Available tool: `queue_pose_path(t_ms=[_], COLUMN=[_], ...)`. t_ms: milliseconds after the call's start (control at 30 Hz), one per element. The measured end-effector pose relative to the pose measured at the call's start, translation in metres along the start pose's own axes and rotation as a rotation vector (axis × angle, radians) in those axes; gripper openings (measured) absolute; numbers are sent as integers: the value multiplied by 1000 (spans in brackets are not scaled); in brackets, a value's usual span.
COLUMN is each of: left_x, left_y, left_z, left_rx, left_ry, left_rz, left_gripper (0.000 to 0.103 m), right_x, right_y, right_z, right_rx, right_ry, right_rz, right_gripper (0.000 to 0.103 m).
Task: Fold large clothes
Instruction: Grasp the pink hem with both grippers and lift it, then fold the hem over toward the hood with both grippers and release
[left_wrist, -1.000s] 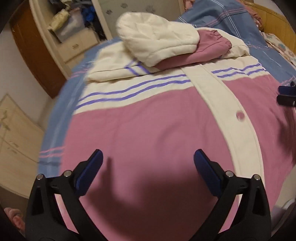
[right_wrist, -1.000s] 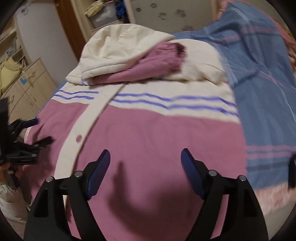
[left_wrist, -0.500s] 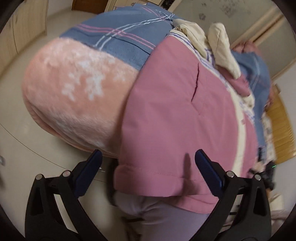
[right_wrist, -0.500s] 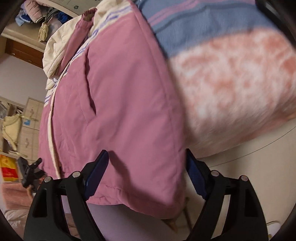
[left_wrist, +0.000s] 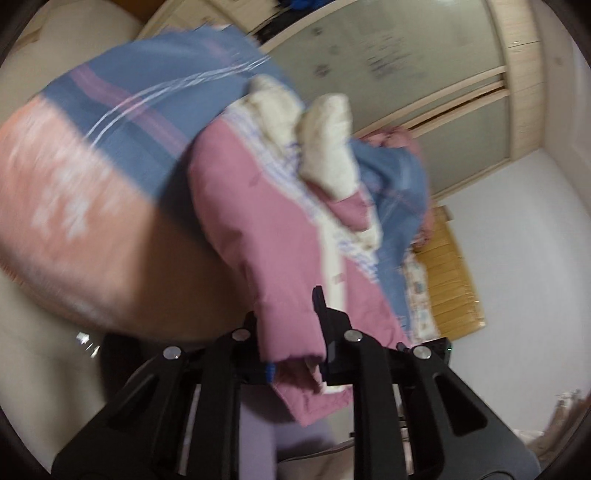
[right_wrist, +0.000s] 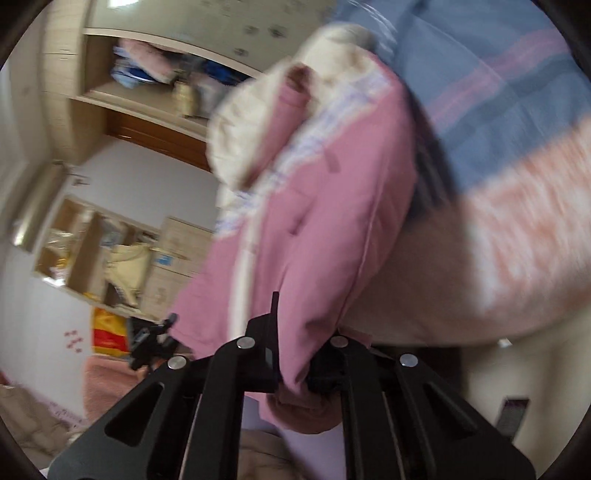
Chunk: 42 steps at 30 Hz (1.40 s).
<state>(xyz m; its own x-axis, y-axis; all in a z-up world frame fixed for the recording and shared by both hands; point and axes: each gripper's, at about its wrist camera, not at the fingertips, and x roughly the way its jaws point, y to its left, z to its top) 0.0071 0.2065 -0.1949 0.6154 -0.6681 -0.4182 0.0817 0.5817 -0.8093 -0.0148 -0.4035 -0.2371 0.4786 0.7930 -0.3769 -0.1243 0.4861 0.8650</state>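
The pink jacket (left_wrist: 258, 221) lies on the bed (left_wrist: 55, 206), its cream hood (left_wrist: 325, 147) towards the far end and its hem hanging over the near edge of the mattress. Under it a blue plaid sheet (left_wrist: 147, 122) covers the bed, and a pink mottled blanket (right_wrist: 517, 236) wraps the bed's near side.

The left gripper (left_wrist: 295, 354) has just been closing, and its jaws now pinch one bottom corner of the jacket's hem, the fabric bunched between the black fingers (left_wrist: 321, 317). In the right wrist view the right gripper (right_wrist: 291, 369) has likewise just closed and clamps the other bottom corner of the jacket (right_wrist: 314, 221), with a fold of pink cloth bulging out below the jaws. The left gripper (right_wrist: 151, 339) shows there as a small black shape past the jacket's far hem corner.

Both views are blurred. A wardrobe with frosted sliding doors (left_wrist: 406, 74) stands beyond the bed.
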Motion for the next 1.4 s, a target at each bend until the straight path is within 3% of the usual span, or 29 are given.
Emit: queue_pose_path(t_ms=[100,300,400,500,567,667,700,733,767,800,900,967,1000,1067,1167,1233,1300,1400], left_x=[-5,18,37,60,79,115,129,143,157,166,178,180,185,199,233,262,286,322], left_y=[-23,-57,-78,-96,-101,-100,-96,-89,-78,-70,-45,-54,-64,-90,-125,-147,-154,-133], left_z=[26,95,139,194,238,284,294,302,309,315,303,286,275,249,218,201,197,214], left_rx=[36,72,112,120,118,109,93,67,39,13,-30,62,132,275,446,569,624,565], left_ry=[-55,-118,-126,-146,-184,-247,-265,-279,-285,-287,-297,-295,-286,-252,-155,-96,-71,-8], left_rz=[-118,-163,-125,-107,-61,46,92,150,189,206,284,327,361,386,365,441,496,582], left_gripper=[16,17,17,18,20,28,30,39,53,57,57,54,53,48,41,40,40,39], right_x=[-13,-18,-2,17,35,68,84,94,103,105,100,92,92,106,151,190,224,273], right_y=[35,65,70,62,50,25,9,-4,-15,-26,-50,-40,-23,16,86,116,132,133], right_z=[31,110,167,230,271,320,333,341,345,344,335,321,314,304,271,255,244,247], right_rx=[-63,-97,-80,27,98,178,230,277,317,346,368,264,164,-55,-413,-574,-654,-703], right_ry=[-87,-186,-239,-294,-341,-392,-392,-394,-407,-437,-475,-481,-474,-444,-357,-288,-241,-163], right_rz=[144,271,286,305,273,155,102,59,20,-8,-57,-92,-154,-268,-435,-515,-567,-624], right_gripper=[10,10,9,9,9,15,27,60,79,92,92,91,88,71,51,51,51,51])
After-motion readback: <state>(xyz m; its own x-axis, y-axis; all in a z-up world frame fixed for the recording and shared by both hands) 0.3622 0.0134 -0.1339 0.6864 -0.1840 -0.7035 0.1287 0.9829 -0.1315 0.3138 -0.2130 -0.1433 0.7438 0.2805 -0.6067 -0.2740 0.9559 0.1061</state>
